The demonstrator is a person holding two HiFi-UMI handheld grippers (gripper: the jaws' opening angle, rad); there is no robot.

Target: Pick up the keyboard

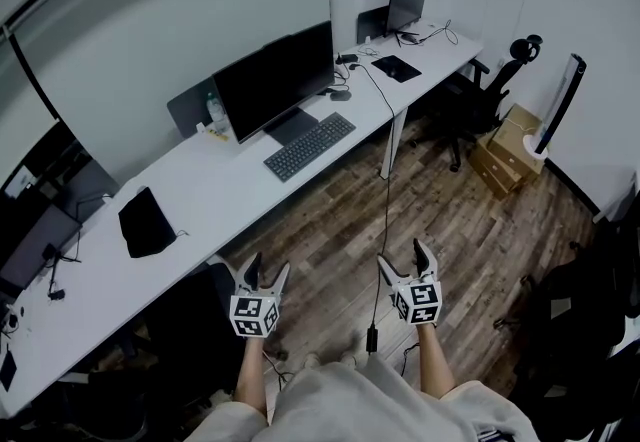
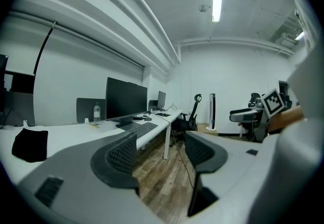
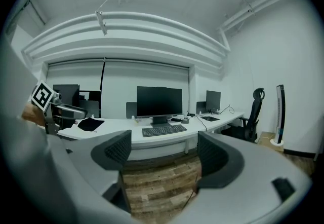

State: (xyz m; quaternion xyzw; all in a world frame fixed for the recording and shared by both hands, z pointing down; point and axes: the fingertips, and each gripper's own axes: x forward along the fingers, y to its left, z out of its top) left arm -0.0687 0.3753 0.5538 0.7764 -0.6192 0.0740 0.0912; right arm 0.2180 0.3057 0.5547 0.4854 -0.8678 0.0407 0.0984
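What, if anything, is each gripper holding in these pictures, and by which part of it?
Nothing is held. The left gripper and the right gripper both stand open and empty; the keyboard lies untouched on the desk.

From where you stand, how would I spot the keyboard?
Find the long white desk, then the biggest black monitor on it. The keyboard lies just in front of its stand: a long dark strip of keys, unlike the plain black cloth farther left.
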